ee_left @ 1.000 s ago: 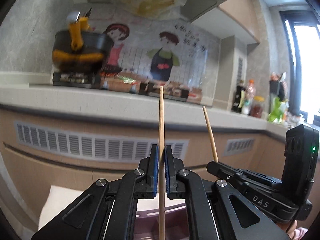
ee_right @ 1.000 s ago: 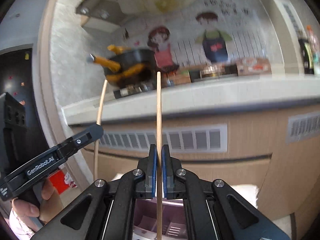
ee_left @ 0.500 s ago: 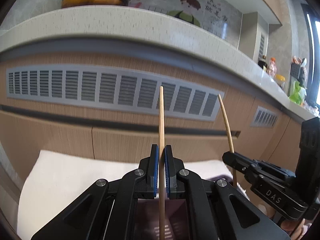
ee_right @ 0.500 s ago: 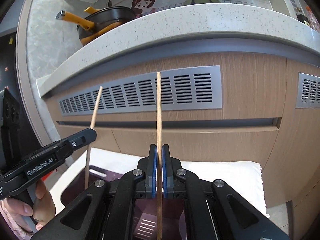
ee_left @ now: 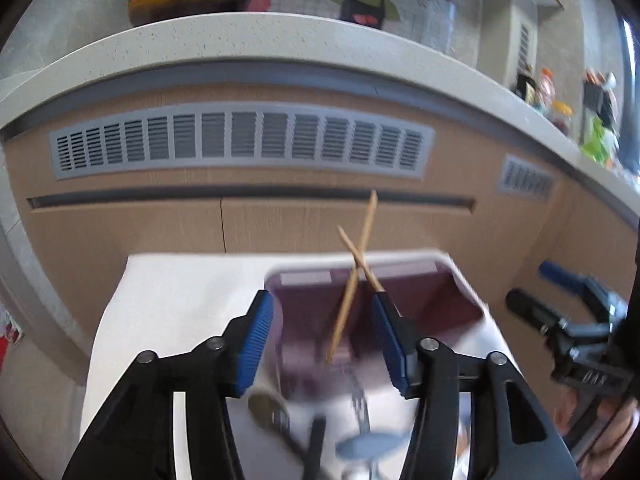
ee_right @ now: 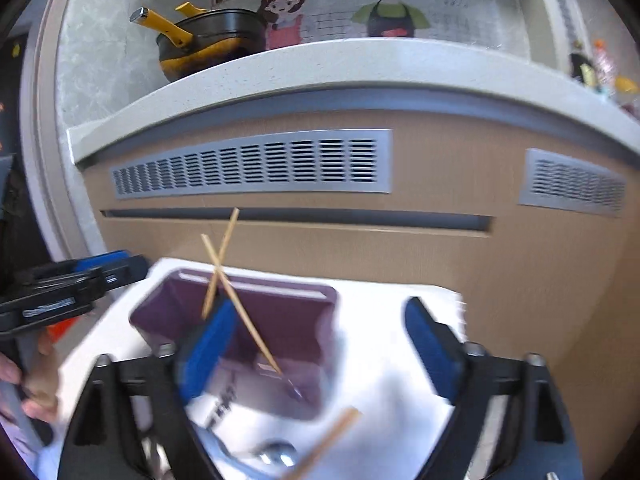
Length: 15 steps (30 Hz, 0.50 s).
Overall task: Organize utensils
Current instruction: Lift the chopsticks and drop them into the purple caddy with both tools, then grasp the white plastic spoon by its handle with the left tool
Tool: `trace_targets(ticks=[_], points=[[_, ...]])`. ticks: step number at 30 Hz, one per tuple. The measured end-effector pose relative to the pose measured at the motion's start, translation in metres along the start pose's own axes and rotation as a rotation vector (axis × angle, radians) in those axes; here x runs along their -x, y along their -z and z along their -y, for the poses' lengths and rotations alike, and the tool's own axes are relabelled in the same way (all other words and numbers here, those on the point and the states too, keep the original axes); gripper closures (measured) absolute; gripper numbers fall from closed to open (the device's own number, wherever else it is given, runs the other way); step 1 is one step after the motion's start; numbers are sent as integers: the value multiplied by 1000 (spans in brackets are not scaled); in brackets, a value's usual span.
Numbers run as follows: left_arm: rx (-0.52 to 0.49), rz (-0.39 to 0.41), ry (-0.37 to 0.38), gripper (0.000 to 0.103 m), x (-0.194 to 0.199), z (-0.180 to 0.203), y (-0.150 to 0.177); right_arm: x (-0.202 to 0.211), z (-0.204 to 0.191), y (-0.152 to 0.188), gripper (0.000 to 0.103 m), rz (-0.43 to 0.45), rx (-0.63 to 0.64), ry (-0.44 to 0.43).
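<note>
Two wooden chopsticks stand crossed in a purple utensil holder on a white cloth; they also show crossed in the right wrist view in the same holder. My left gripper is open and empty just in front of the holder. My right gripper is open and empty over the holder. The right gripper shows at the right edge of the left wrist view; the left gripper shows at the left edge of the right wrist view.
A spoon, a fork and another spoon lie blurred on the white cloth near me. Another wooden stick lies on the cloth. A wooden cabinet front with vents rises behind.
Both grippers were shut on upright chopsticks; now both have opened and the chopsticks have dropped into the purple holder, leaning crossed. Both views have tilted down toward the cloth.
</note>
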<state>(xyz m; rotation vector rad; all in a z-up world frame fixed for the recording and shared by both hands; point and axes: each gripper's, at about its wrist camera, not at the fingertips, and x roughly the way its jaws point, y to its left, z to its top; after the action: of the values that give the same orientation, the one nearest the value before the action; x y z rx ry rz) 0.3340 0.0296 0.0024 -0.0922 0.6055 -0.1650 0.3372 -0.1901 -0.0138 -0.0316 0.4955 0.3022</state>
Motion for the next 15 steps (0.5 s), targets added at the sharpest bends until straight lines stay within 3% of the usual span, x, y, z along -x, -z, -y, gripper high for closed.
trace_targets(ticks=[1,5,10,15], points=[[-9,-21,2,47,5,2,8,5,0,4,0,-9,12,16],[-42,-112,9,40,17,6,40,23,-1,30,0,-97,96,70],[-70,-197,3,36,27,9,76,30,-1,77,0,-287,87,-10],[-41,-262,-8,33,33,0,105,41,-21,122,0,-361,157,-55]])
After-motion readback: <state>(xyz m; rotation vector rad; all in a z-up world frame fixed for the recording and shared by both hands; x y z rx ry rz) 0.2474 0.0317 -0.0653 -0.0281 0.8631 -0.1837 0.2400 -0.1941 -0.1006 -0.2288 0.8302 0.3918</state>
